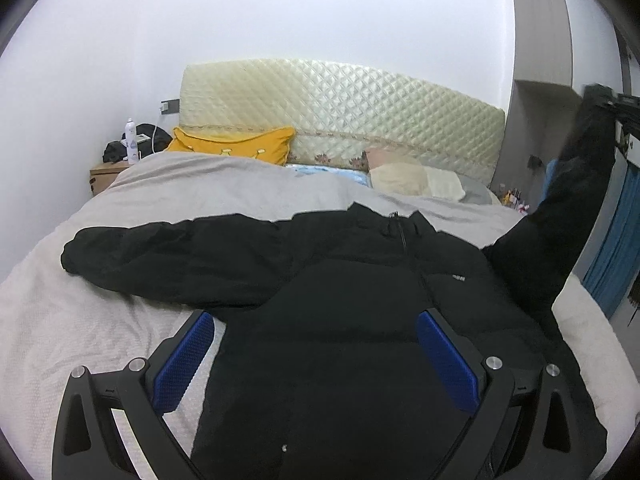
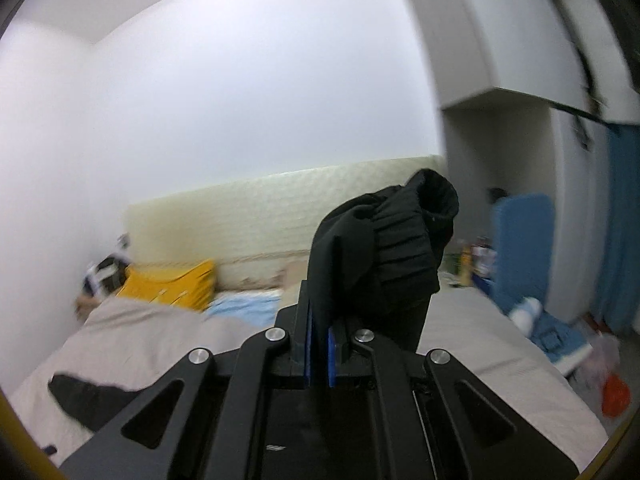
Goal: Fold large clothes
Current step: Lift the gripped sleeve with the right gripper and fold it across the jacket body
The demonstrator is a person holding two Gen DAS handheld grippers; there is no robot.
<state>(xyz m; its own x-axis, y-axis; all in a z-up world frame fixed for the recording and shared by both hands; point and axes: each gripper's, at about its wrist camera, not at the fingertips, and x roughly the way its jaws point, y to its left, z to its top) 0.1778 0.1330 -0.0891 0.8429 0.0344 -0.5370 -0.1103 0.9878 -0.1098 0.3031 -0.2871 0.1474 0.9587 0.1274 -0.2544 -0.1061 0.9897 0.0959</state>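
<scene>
nearest the left wrist camera, the left gripper [image 1: 316, 354] hangs with its blue pads [image 1: 185, 360] spread wide and nothing between them, low over the body of the black jacket [image 1: 340, 320]. the jacket lies front up on a bed [image 1: 200, 196] under a pale grey cover, its collar and zip pointing toward the quilted cream headboard [image 1: 340, 108], so its long axis runs from the camera toward the head of the bed. one sleeve lies flat out to the left across the cover; the other rises off the bed at the right edge, up to the right gripper [image 1: 612, 100]. a yellow pillow [image 1: 236, 146] leans at the headboard, and a wooden nightstand [image 1: 106, 174] holding a white bottle [image 1: 131, 140] sits beside the bed against the white wall.

in the right wrist view, slightly blurred, the right gripper [image 2: 319, 344] has its pads nearly together, pinching black fabric; the ribbed sleeve cuff [image 2: 400, 248] bunches above the fingers, open end up. below lie the grey cover, the yellow pillow and headboard, with a blue curtain [image 2: 620, 220] at the right.
</scene>
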